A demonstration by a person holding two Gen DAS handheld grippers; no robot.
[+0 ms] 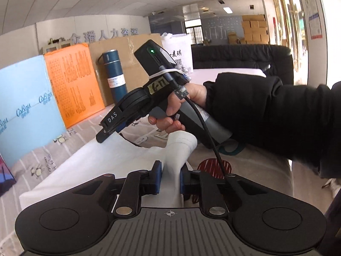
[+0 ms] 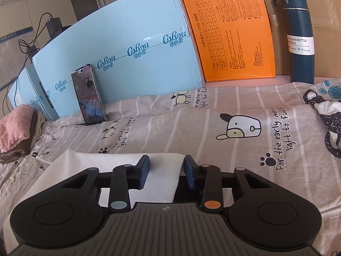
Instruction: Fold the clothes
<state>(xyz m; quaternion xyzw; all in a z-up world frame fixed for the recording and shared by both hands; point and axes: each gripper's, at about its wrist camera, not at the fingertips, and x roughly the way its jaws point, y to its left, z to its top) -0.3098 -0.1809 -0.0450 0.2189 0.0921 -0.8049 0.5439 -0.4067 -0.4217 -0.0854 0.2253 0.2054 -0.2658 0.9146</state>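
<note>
A white garment (image 1: 102, 164) lies on the patterned bedsheet (image 1: 85, 136). My left gripper (image 1: 169, 176) is shut on a raised fold of the white garment (image 1: 179, 149), which stands up between its blue pads. My right gripper, seen from the side in the left wrist view (image 1: 102, 134), hovers over the garment's far edge. In the right wrist view my right gripper (image 2: 166, 166) is open, its blue pads (image 2: 145, 170) apart above the white garment (image 2: 162, 177) with nothing between them.
A blue box (image 2: 119, 49), an orange box (image 2: 230, 27) and a dark blue vacuum bottle (image 2: 298, 36) stand along the back. A phone (image 2: 88, 95) leans on the blue box. Folded pink and brown clothes (image 2: 15, 132) lie at left. A black-and-white garment (image 2: 328, 119) lies at right.
</note>
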